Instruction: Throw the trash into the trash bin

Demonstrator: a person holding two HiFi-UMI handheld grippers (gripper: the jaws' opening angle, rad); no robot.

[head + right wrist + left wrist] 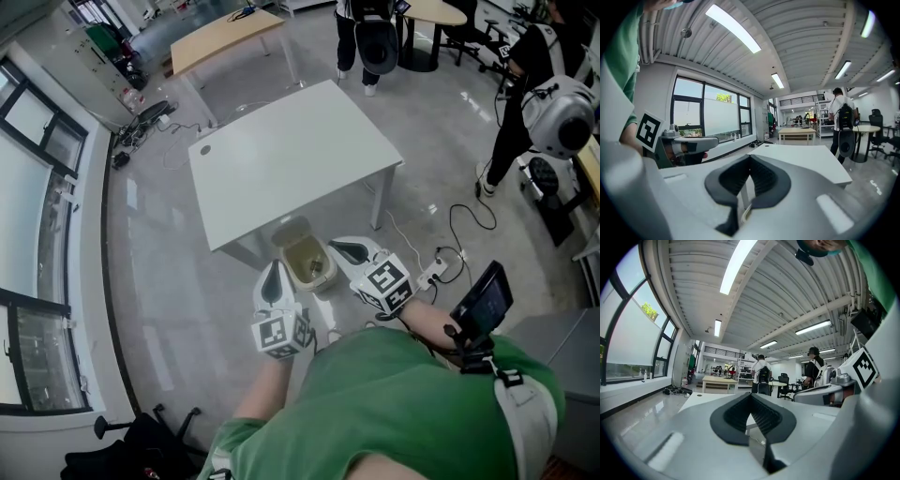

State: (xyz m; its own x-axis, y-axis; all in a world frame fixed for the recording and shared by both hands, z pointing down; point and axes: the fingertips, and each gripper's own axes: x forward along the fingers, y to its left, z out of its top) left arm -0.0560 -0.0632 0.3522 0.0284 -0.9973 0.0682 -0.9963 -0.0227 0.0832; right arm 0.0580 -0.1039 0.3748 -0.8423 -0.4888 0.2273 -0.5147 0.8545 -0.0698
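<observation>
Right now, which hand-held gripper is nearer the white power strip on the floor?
Right. The right hand-held gripper hangs just left of the white power strip in the head view; the left hand-held gripper is farther left, beyond the trash bin.

Your left gripper [275, 277] and right gripper [348, 250] sit side by side in front of your torso, near each other but not touching, and both point away from you. Each pair of jaws is closed tip to tip with nothing between the pads. Your left forearm [260, 394] reaches straight forward. Your right forearm [427, 324] angles in from the right.
</observation>
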